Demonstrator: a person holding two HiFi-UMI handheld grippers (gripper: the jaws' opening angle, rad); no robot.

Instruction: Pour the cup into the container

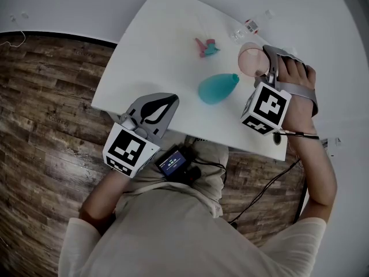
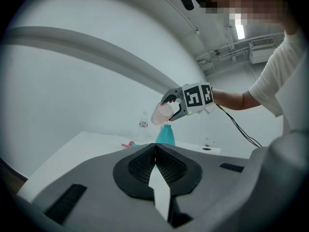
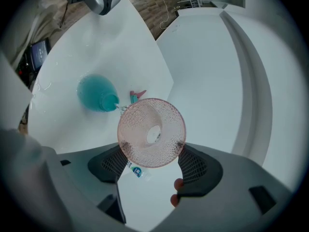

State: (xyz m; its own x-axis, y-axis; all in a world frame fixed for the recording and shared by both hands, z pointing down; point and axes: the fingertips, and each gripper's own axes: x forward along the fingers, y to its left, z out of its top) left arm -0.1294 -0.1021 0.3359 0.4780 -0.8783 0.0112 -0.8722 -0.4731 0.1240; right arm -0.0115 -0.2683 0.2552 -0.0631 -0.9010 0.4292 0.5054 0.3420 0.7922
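Pouring pose, seen from three views. We see the right gripper with its jaws clamped on the cup, one pad on either side of its pink, dimpled wall. The cup lies tipped, so that we look along its axis from the right gripper view, the wide rim ringing a small circle at its middle. The container, teal and narrow-necked, stands on the table beyond and below these jaws, off to their left in that view. From the left gripper view the cup hangs just above the container's neck; we cannot tell whether the two touch.

The left gripper has its jaws pressed together with nothing between them. It sits level at the table's near edge, and the container stands straight ahead of its jaws, well apart from them. A clear bottle stands farther off, just left of the line of those jaws. A small pink and teal item lies on the table past the container, between it and the far edge.
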